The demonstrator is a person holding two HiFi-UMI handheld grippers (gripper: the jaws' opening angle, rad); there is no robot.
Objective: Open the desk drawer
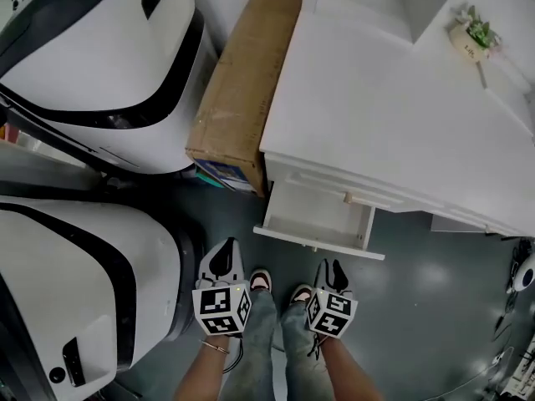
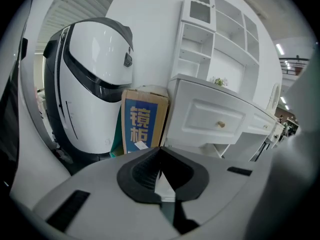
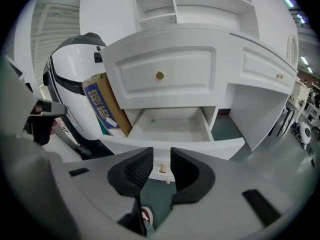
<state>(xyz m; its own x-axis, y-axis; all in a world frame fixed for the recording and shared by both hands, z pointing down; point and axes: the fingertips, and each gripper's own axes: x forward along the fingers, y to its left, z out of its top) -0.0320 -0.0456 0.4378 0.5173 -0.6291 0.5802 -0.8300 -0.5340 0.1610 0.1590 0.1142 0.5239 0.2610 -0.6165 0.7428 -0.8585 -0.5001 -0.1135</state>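
Desk (image 1: 393, 115): white, fills the far right of the head view; shelf hutch (image 2: 220, 34) stands on its far side.
Open drawer (image 1: 322, 215): lower one at the desk's left end, pulled out toward the near side; inside white and bare (image 3: 172, 124).
Drawer knob (image 3: 162, 168): small, brass-coloured, centred on the pulled-out front.
Upper drawer (image 3: 165, 76): directly above the open one, front flush with the desk, with its own round knob.
Left gripper (image 1: 222, 261): near edge of the head view, low left, well short of the drawer; jaws pressed together at the tips, nothing between them (image 2: 160, 151).
Right gripper (image 1: 333, 267): just right of the left one, on the near side of the drawer front and clear of it; jaws spread, nothing pinched (image 3: 161, 154). Knob visible through the gap, farther off, not touched.
Cardboard box (image 1: 242, 82): leans against the desk's left side; blue printed panel on its near end (image 2: 142, 119).
White machines (image 1: 92, 48): two large white-and-black housings at left, one far, one near (image 1: 75, 282).
Plant (image 1: 478, 33): small pot on the far right of the desktop.
Shoes (image 1: 261, 281): two toes on the grey floor between the grippers, pointing at the drawer.
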